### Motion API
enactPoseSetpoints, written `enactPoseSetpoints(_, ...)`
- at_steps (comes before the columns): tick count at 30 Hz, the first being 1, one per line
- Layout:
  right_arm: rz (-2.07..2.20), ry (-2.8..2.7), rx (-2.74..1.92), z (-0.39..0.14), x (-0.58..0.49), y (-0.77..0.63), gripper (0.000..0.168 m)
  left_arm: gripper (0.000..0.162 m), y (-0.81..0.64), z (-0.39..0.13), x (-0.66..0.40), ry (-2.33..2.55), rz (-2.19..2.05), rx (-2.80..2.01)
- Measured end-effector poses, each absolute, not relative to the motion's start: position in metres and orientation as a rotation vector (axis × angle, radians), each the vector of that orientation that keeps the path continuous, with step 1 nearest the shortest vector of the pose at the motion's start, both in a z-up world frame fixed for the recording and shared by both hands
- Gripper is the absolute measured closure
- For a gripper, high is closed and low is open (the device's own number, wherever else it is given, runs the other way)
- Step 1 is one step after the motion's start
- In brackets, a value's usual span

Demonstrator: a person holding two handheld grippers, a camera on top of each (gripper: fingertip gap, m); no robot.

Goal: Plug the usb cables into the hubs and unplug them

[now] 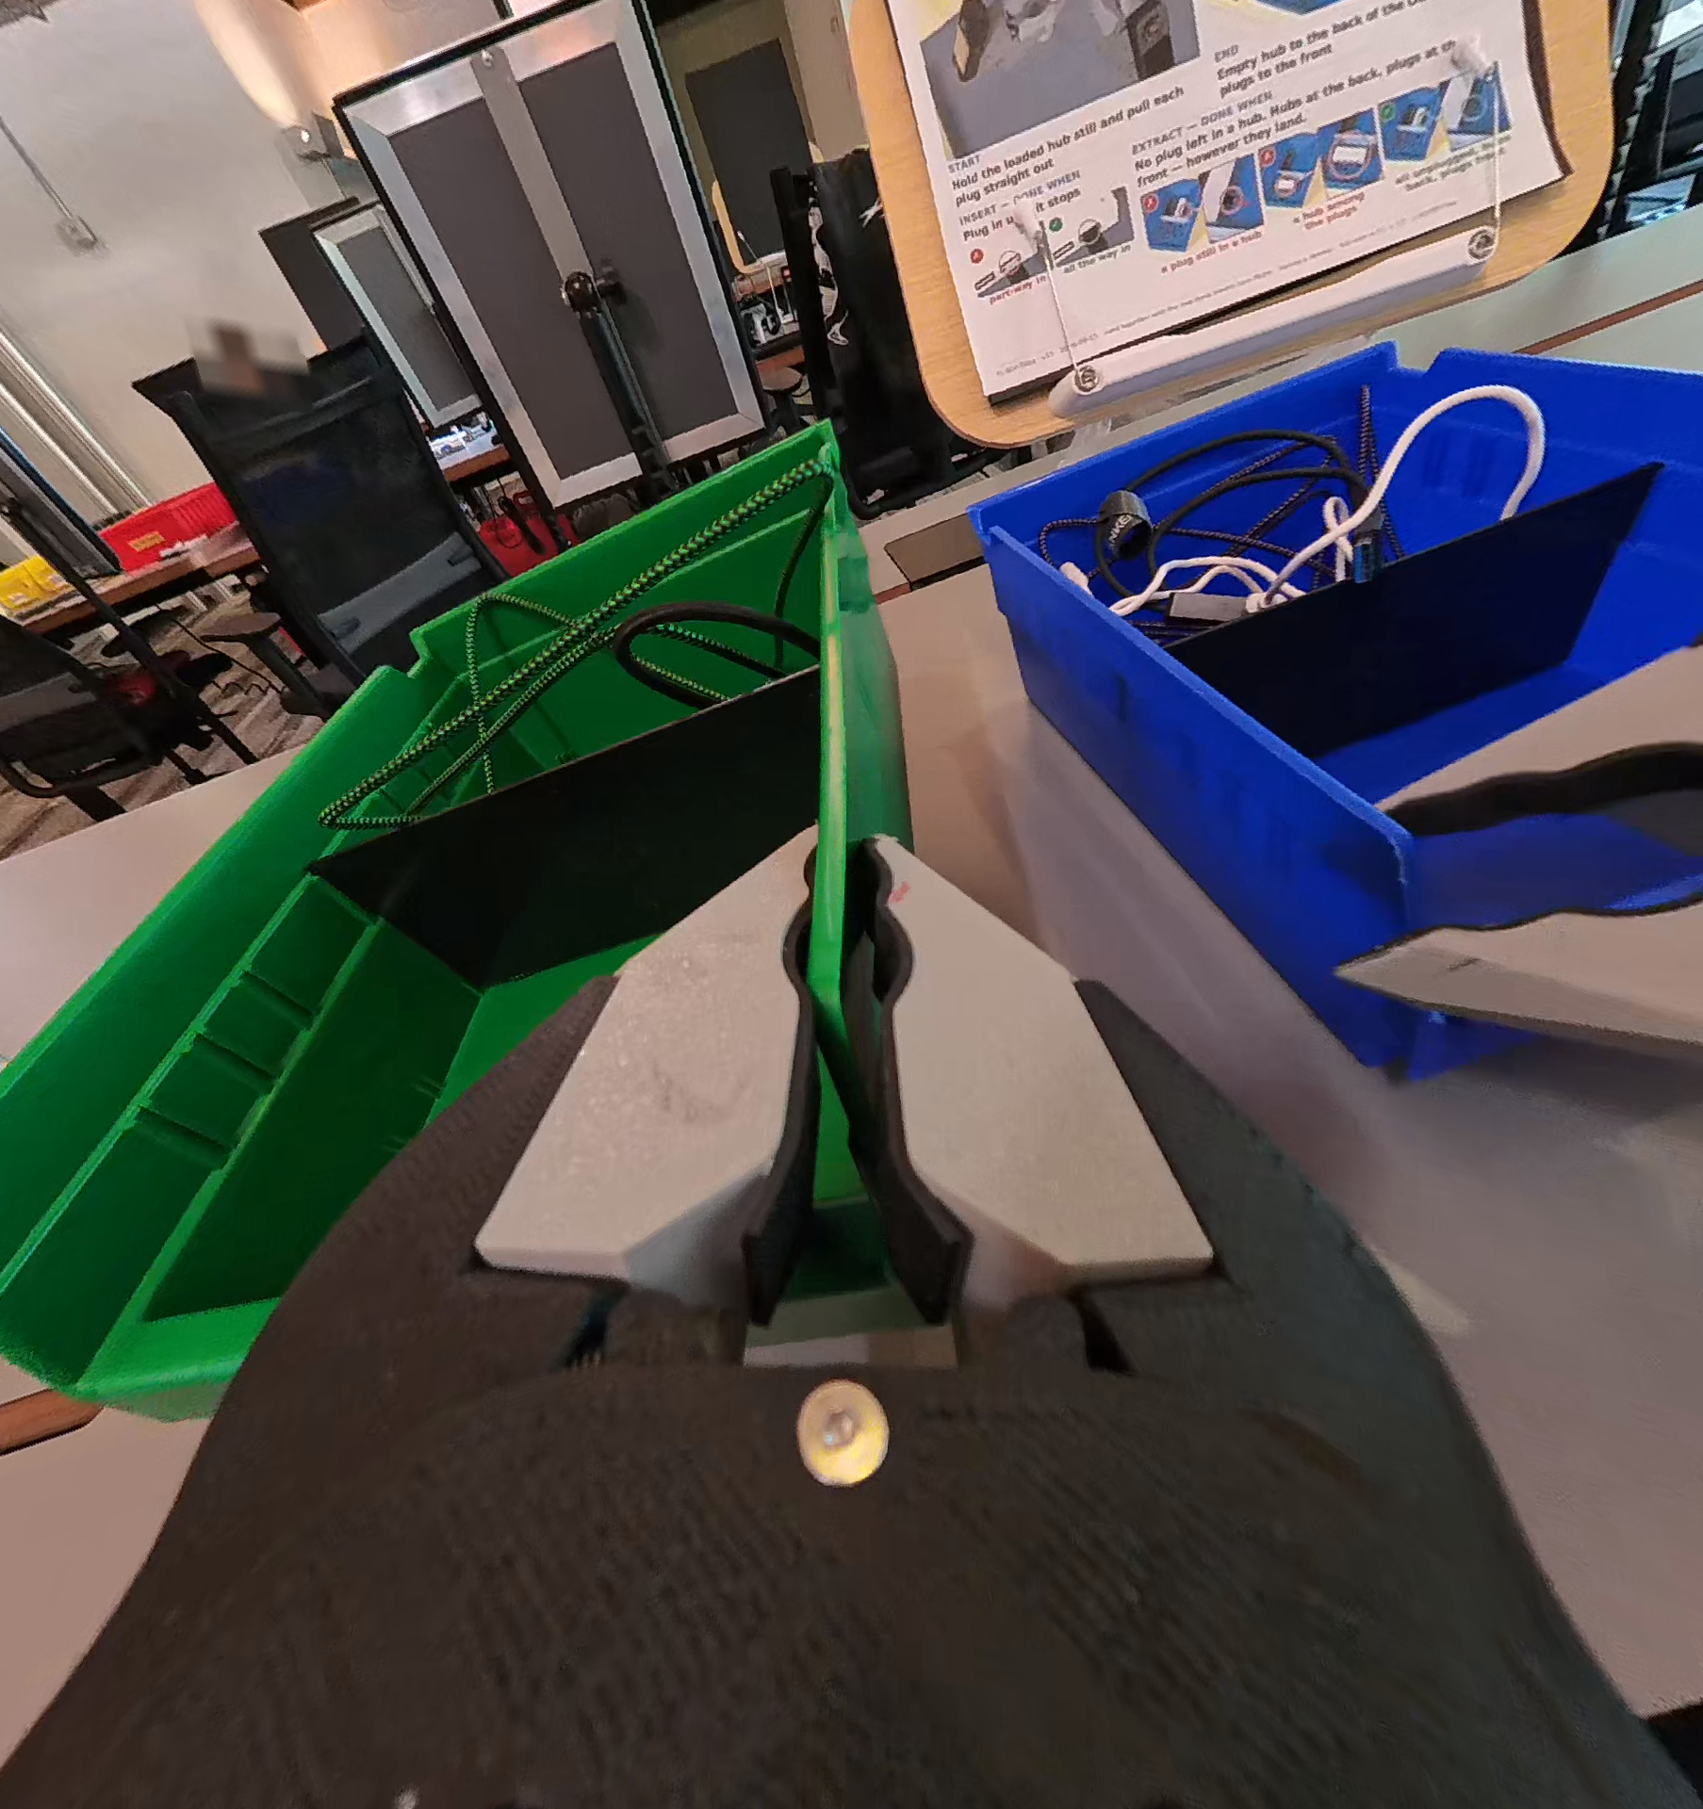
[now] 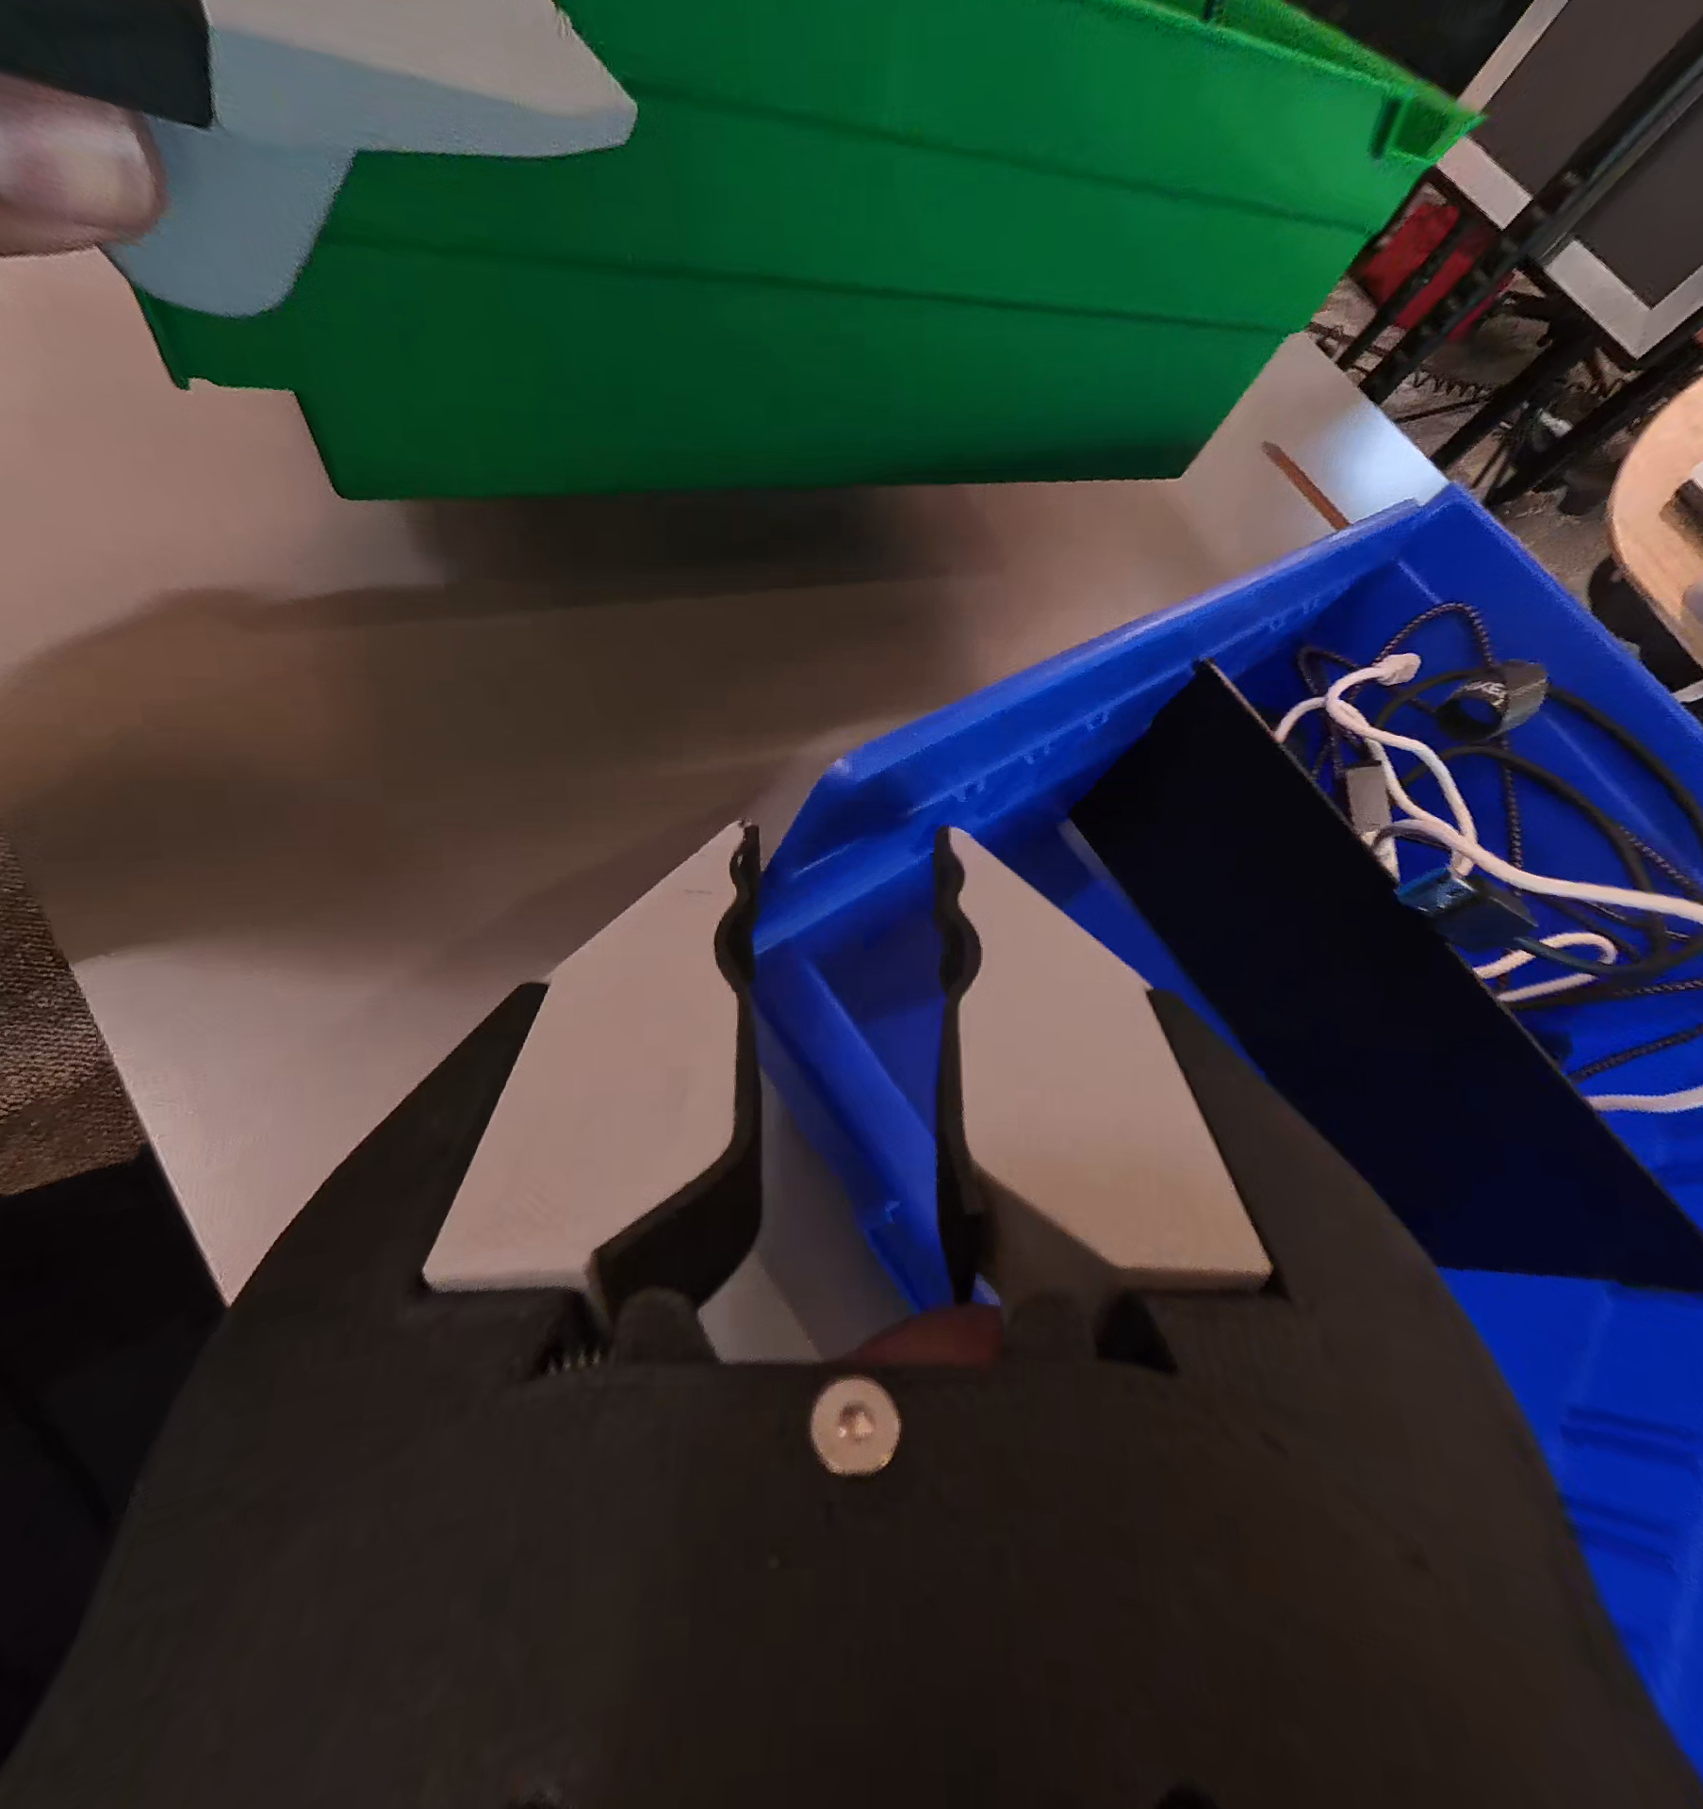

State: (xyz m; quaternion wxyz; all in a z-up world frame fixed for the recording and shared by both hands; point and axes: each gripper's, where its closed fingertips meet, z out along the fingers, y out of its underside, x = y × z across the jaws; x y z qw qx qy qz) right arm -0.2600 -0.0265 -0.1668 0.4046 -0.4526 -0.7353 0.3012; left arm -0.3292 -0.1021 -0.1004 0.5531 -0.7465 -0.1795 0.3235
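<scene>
Gripping bin walls — left gripper (image 1: 842, 881) clamped on green plastic bin (image 1: 240, 1057) side wall, right gripper (image 2: 842, 871) straddling blue plastic bin (image 2: 925, 773) corner wall, contact unclear. Tangled black and white usb cables (image 2: 1474, 861) behind black divider (image 2: 1366, 1028). No hub visible. Likely positioning bins; next, reach cables.

USB cables: green bin (image 1: 240, 1028) holds a green-and-black braided cable (image 1: 495, 705) and a plain black cable (image 1: 720, 636), both looped loosely in the far compartment behind the black divider (image 1: 583, 852); near compartment shows nothing in it. Blue bin (image 1: 1219, 783) has a tangle in its far compartment behind its own black divider (image 2: 1366, 979): white cable (image 2: 1435, 812), black cables (image 2: 1670, 783), a dark braided one, plus a blue-tipped USB plug (image 2: 1435, 896) lying against the divider and a grey connector (image 2: 1361, 798) just beside it. No hub clearly identifiable; nothing visibly plugged in.
</scene>
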Motion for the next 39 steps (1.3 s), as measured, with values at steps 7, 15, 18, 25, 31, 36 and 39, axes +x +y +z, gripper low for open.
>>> enactPoseSetpoints(7,0.788,-1.869,-1.152,-0.167,-0.253,-0.025,0.135,0.162,-0.097,-0.104,-0.327,-0.416,0.757,-1.778)
enactPoseSetpoints(15,0.764,-1.921,-1.132,-0.179,-0.246,-0.03,0.153,0.162,-0.088,-0.125,-0.329,-0.421,0.748,-1.829)
enactPoseSetpoints(18,0.736,-1.904,-1.121,-0.179,-0.242,-0.027,0.155,0.161,-0.085,-0.127,-0.329,-0.409,0.769,-1.839)
enactPoseSetpoints(25,0.626,-1.858,-1.076,-0.178,-0.229,-0.017,0.158,0.161,-0.074,-0.138,-0.326,-0.39,0.803,-1.875)
enactPoseSetpoints(31,0.625,-1.83,-1.106,-0.178,-0.211,-0.002,0.16,0.16,-0.068,-0.144,-0.323,-0.39,0.81,-1.895)
enactPoseSetpoints(36,0.613,-1.789,-1.145,-0.178,-0.19,0.02,0.162,0.156,-0.064,-0.159,-0.318,-0.387,0.799,-1.953)
enactPoseSetpoints(39,0.596,-1.757,-1.17,-0.178,-0.176,0.035,0.163,0.154,-0.064,-0.159,-0.316,-0.376,0.86,-1.966)
